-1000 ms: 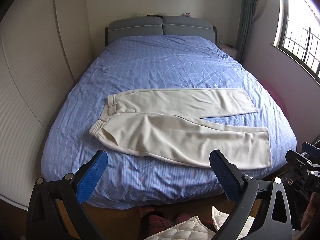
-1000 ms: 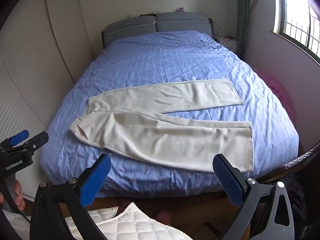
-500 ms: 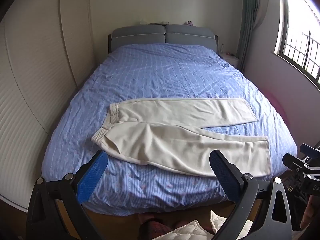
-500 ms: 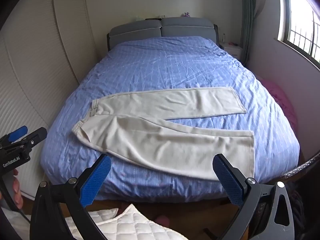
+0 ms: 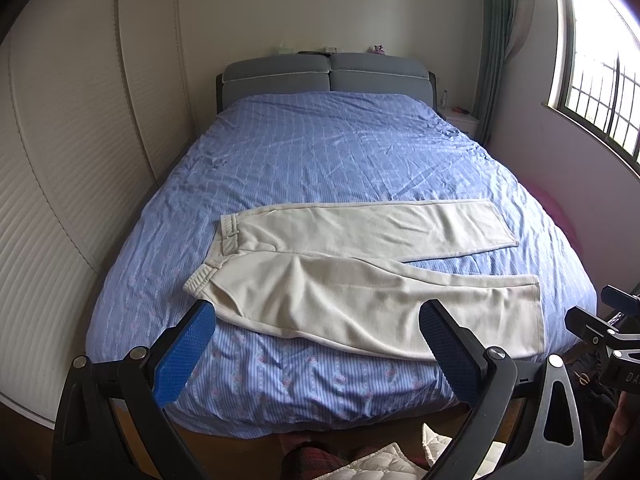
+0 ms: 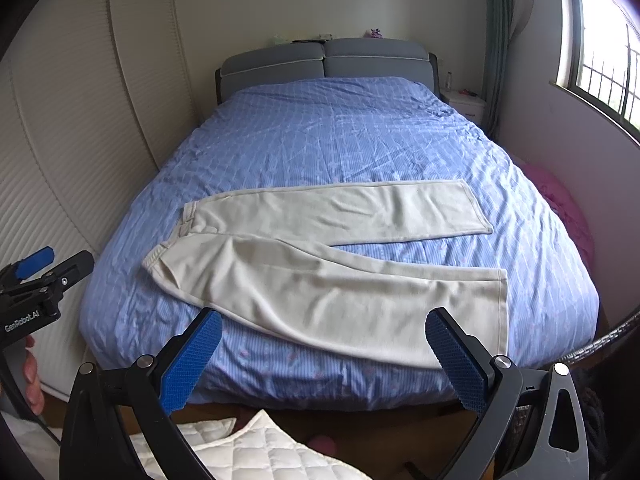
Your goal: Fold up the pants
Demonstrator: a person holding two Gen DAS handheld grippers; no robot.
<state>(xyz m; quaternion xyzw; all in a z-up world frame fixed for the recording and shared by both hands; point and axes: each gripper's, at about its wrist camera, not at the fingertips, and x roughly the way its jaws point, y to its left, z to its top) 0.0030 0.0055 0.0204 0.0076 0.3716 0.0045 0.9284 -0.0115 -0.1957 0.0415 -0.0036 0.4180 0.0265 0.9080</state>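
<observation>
Lying flat on bed (image 5: 320, 152): cream pants (image 5: 360, 276) (unfolded); left gripper (image 5: 320, 344), right gripper (image 6: 324, 348) fingers wide, empty.

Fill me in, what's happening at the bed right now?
A person holds a two-finger gripper in each hand at the foot of the bed. Cream pants lie flat and unfolded on the blue cover, waistband to the left, legs spread apart to the right. The left gripper and right gripper are both open, short of the fabric, holding nothing.
</observation>
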